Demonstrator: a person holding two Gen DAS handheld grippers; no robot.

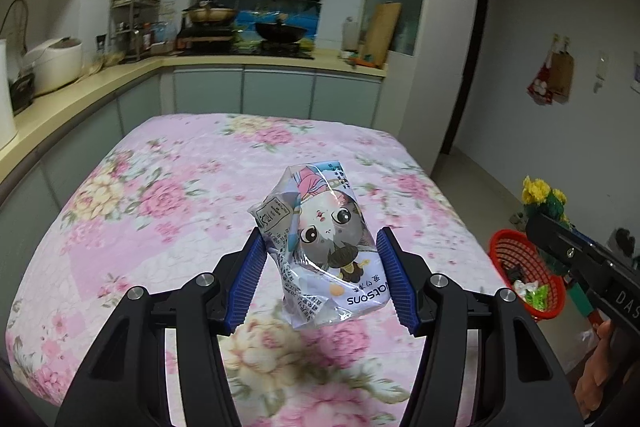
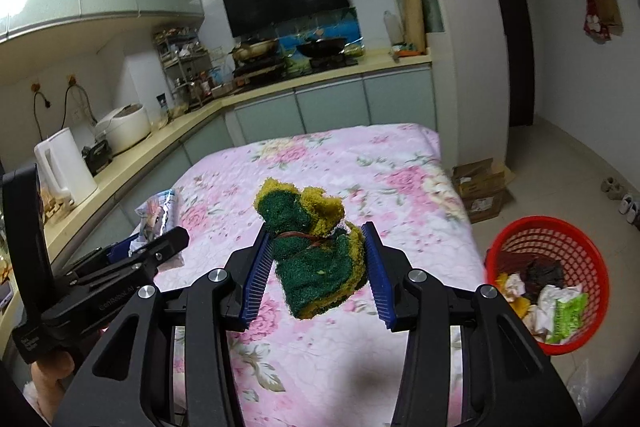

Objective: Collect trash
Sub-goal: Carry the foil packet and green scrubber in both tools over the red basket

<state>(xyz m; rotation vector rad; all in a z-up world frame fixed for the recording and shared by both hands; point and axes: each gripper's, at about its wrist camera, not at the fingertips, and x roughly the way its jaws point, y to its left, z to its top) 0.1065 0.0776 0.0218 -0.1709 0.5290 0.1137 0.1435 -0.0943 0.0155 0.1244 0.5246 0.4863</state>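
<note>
**Two grippers, two pieces of trash, one basket**

Left gripper [image 1: 320, 277] is closed about halfway on a crumpled plastic wrapper [image 1: 320, 251] printed with a cartoon cat; both blue pads [image 1: 244, 283] press against its sides, and it hangs above the flowered tablecloth [image 1: 160, 195] rather than lying on it. Right gripper [image 2: 318, 273] is closed a little tighter on a bundle of green-and-yellow scouring sponges [image 2: 316, 251], bound round the middle with a thin red band; its pads [image 2: 256, 271] touch the bundle on both sides, and the bundle too is held clear of the cloth.

Count: two grippers, each with two blue ribbed pads; one wrapper; one sponge bundle, though how many sponges are tied into it is hard to tell from either view. Each gripper shows at the edge of the other's camera, with part of a hand [image 1: 600, 367] under the right one.

One red mesh basket [image 2: 516, 247] stands on the tiled floor just beyond the right edge of the table. Inside lie several crumpled white papers, one bright green packet [image 2: 568, 315], a dark brown-black lump and a scrap of yellow. It is roughly half full.

On the floor behind the basket sit two flattened cardboard boxes [image 2: 480, 187]. Along the counter stand one white kettle [image 2: 64, 163] and one white rice cooker [image 2: 124, 127], and two pans sit on the stove [image 2: 296, 61].
</note>
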